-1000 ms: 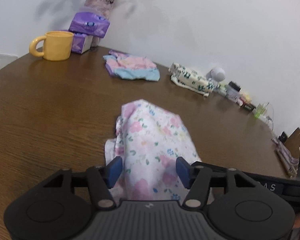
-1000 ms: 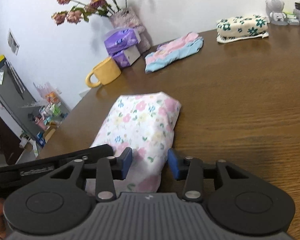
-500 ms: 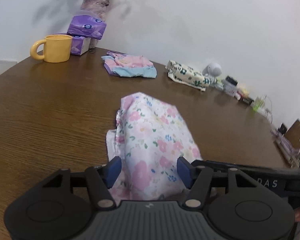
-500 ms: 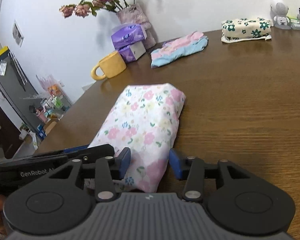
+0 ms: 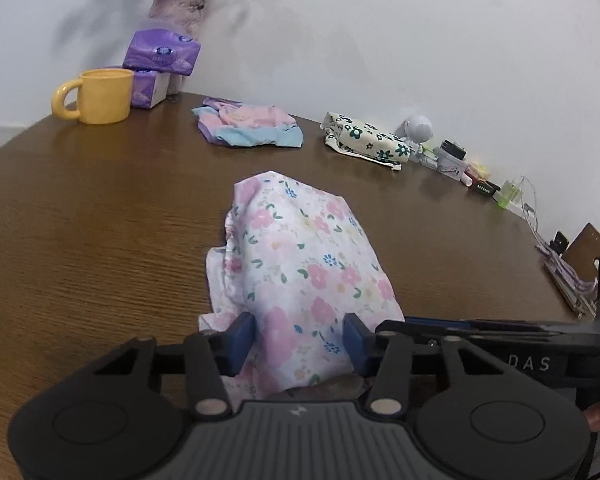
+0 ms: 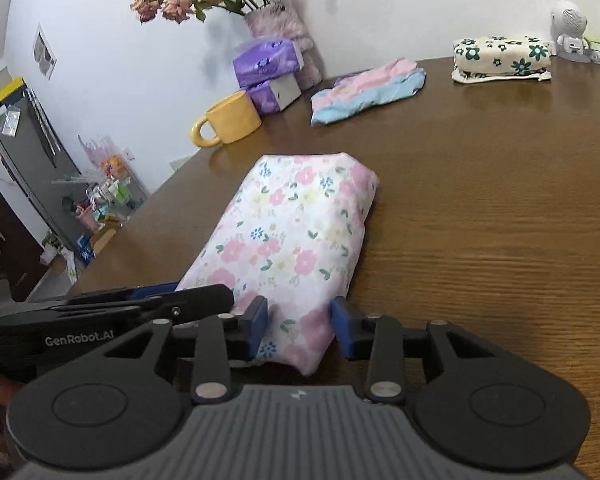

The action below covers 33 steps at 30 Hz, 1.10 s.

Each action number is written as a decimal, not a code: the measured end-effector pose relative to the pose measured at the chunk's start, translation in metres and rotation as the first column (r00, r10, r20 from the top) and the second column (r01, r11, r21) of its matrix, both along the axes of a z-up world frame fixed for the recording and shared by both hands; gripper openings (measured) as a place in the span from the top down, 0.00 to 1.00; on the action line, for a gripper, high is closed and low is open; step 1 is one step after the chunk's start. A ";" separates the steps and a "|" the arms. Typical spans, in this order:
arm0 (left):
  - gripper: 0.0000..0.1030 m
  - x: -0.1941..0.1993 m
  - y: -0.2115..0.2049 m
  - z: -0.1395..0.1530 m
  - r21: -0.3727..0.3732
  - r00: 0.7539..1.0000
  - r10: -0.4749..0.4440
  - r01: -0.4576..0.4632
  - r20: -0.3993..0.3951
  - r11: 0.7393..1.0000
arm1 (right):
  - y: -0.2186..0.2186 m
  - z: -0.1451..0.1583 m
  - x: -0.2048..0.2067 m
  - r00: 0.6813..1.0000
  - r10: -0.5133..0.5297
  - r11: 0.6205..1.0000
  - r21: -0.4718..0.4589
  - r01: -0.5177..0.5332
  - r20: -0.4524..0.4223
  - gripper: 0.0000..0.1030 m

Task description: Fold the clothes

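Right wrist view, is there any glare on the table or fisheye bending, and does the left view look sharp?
Right wrist view: pale sheen on the table near the green-flowered bundle; the far table edge bows, corners are dark. Left wrist view: floral garment fairly sharp, the table's left side slightly smeared, soft flower shadow on the wall.

A lived-in home. A round wooden table (image 5: 80, 220) stands against a white wall, with a vase of dried flowers (image 6: 276, 28), tissue packs (image 5: 162, 50) and a yellow mug (image 5: 100, 96) along its far edge (small gadgets crowd the far right edge). Beyond the table's left edge stand a grey fridge (image 6: 28, 152) and floor clutter.
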State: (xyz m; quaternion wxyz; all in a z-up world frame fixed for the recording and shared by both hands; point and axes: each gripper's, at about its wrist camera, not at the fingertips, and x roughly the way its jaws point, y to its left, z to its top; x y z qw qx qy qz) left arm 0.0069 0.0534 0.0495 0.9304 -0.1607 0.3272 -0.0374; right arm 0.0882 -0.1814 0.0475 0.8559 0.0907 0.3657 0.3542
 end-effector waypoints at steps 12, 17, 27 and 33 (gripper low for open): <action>0.43 0.091 0.041 0.002 -0.202 0.995 0.083 -0.094 -0.060 0.975 | 0.019 -0.007 0.097 0.984 -0.061 0.992 0.098 0.078 -0.168 0.57; 0.59 0.097 0.051 -0.010 -0.240 0.993 0.092 -0.108 -0.078 0.965 | 0.028 -0.014 0.104 0.983 -0.046 0.993 0.096 0.063 -0.175 0.66; 0.24 0.043 0.057 0.017 -0.170 0.999 0.028 -0.022 0.030 0.985 | 0.010 0.015 0.021 0.988 0.130 0.991 -0.056 -0.126 0.080 0.43; 0.26 -0.018 0.042 0.028 0.051 0.989 -0.134 0.131 0.059 0.990 | 0.016 0.027 -0.026 0.934 0.275 0.953 -0.193 -0.233 0.226 0.43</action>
